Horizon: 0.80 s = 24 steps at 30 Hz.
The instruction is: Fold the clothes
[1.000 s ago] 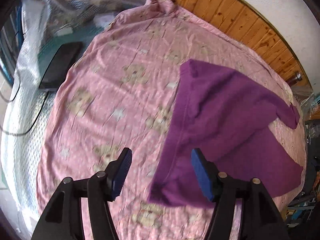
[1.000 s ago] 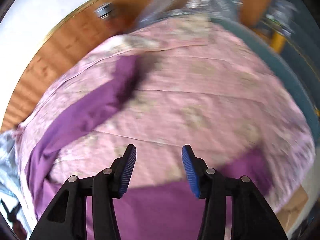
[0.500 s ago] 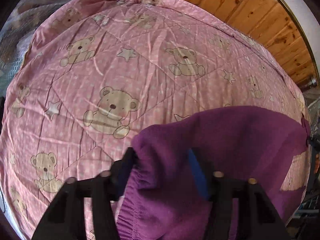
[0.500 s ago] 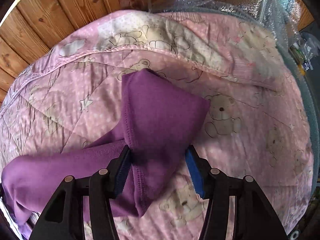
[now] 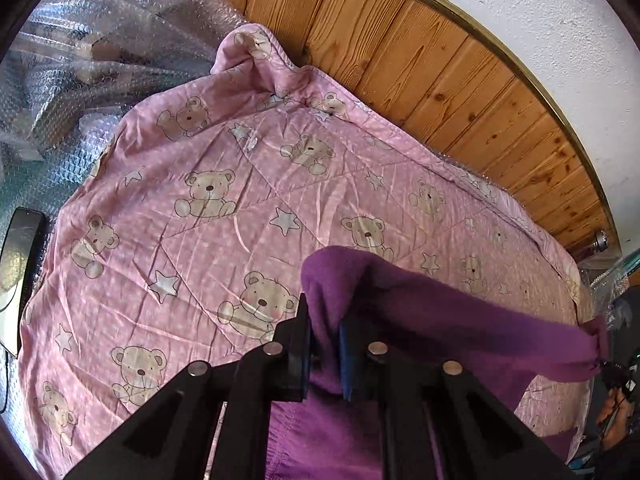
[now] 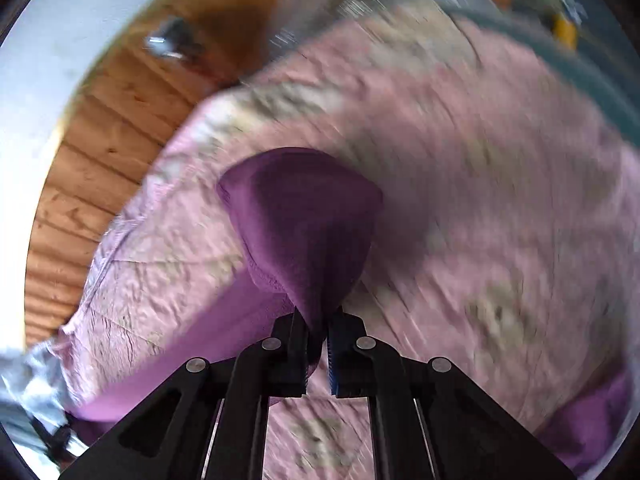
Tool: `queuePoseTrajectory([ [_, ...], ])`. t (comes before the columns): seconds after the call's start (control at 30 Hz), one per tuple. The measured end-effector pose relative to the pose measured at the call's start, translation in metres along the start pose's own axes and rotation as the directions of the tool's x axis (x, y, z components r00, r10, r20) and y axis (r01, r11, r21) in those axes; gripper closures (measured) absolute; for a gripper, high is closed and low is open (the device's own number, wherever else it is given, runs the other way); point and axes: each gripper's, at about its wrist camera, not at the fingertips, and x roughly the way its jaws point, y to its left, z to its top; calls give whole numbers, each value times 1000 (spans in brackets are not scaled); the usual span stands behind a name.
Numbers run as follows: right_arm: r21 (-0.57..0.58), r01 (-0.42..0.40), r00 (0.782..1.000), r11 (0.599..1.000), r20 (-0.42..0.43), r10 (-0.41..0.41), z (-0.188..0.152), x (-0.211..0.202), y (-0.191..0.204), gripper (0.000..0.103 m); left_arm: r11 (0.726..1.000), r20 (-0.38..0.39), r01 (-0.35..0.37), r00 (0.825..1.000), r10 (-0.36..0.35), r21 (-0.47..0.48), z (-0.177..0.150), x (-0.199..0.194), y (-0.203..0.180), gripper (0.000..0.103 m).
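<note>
Both grippers are clamping the same purple garment (image 5: 420,304). Left gripper (image 5: 324,354) is pinching a bunched corner between its blue pads; right gripper (image 6: 318,350) is squeezing another fold, with the cloth bulging up ahead of its fingers. Garment is hanging lifted over the pink bear-print quilt (image 5: 224,216) on the bed. Left view is showing what the right is not: crisp bears and stars, the cloth's long axis stretching from the left gripper off toward the right edge, where a cuff-like end (image 5: 598,344) is sitting. Right view is smearing with motion blur; quilt print is hard to make out, and the garment's lower part is cut off by the frame. Beyond the quilt, bubble wrap (image 5: 100,60) is lying at the far left, then a wood-panelled wall (image 5: 440,56) with white plaster above.
</note>
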Motion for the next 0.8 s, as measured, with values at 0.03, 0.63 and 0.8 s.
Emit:
queuePoseTrajectory([
  [0.03,31,16,999,999,-40,-14,-6,12,-12,89,1000,-10,0,1000,0,8,-2,4,-2,92],
  [0.63,-526,279,949,804,21,-316,37,74,104,86,997,-80,-23,996,29,77,4,36,-19,91],
  [0.8,-371,329,944,868,113,-309,62,17,58,100,997,-57,-32,998,35,66,14,34,-12,91],
])
